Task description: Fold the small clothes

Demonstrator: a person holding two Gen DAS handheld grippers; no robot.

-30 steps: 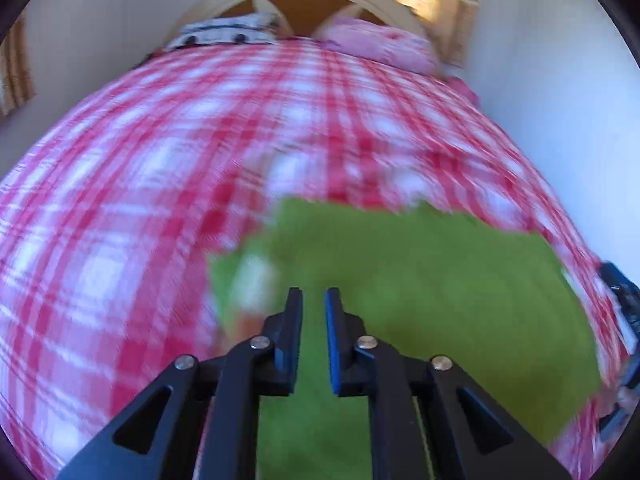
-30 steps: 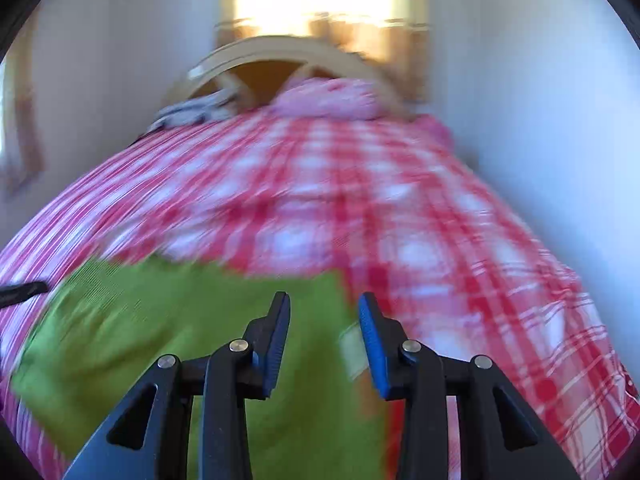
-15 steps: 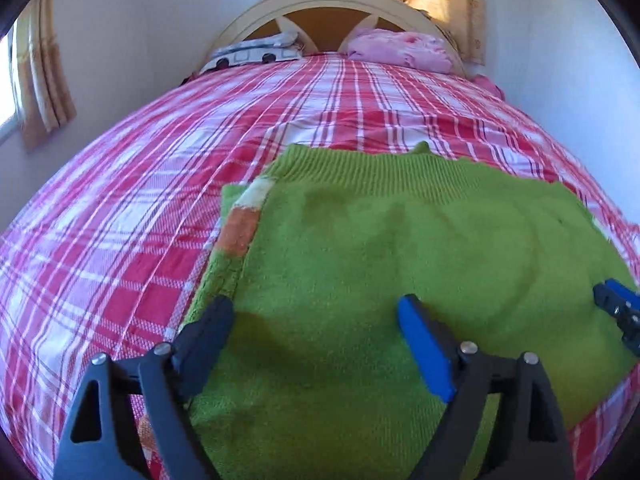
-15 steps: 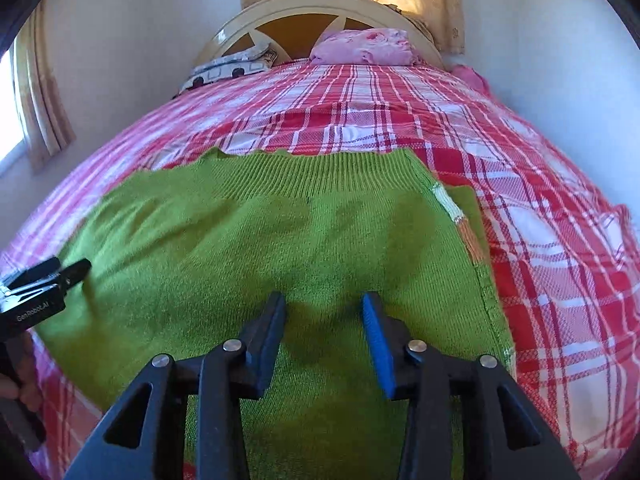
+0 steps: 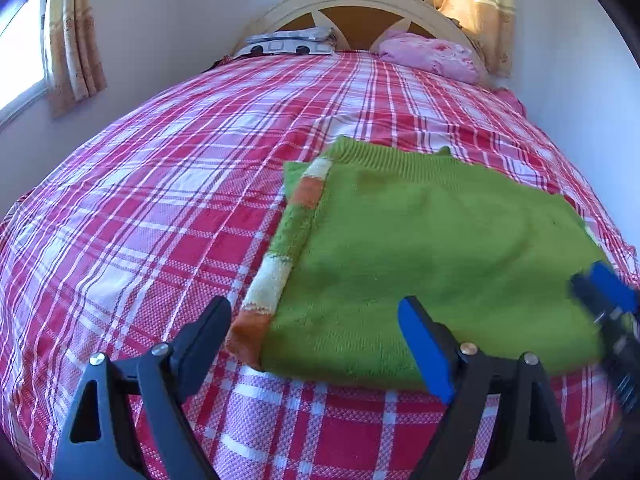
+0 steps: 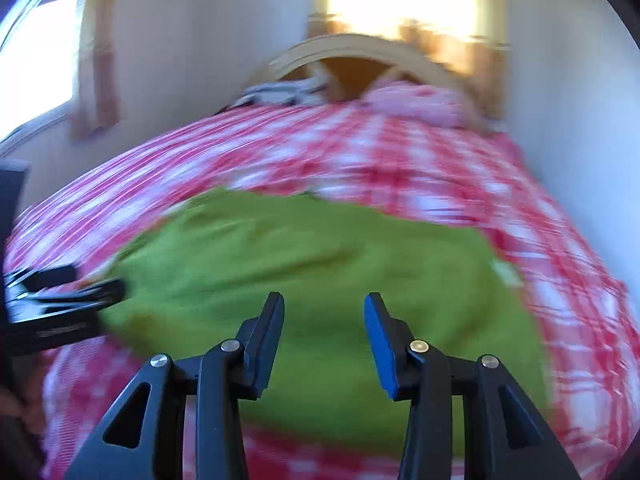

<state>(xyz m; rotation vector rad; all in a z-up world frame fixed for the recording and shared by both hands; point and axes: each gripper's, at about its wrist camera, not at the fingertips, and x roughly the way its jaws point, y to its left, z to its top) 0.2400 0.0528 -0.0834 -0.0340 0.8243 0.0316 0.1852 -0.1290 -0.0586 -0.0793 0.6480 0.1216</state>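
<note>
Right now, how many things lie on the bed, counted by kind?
Green sweater: 1
Pink pillow: 1
Patterned pillow: 1
Total: 3

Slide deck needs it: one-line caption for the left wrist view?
Open left tongs over the near edge of a folded green sweater on a red plaid bedspread.
</note>
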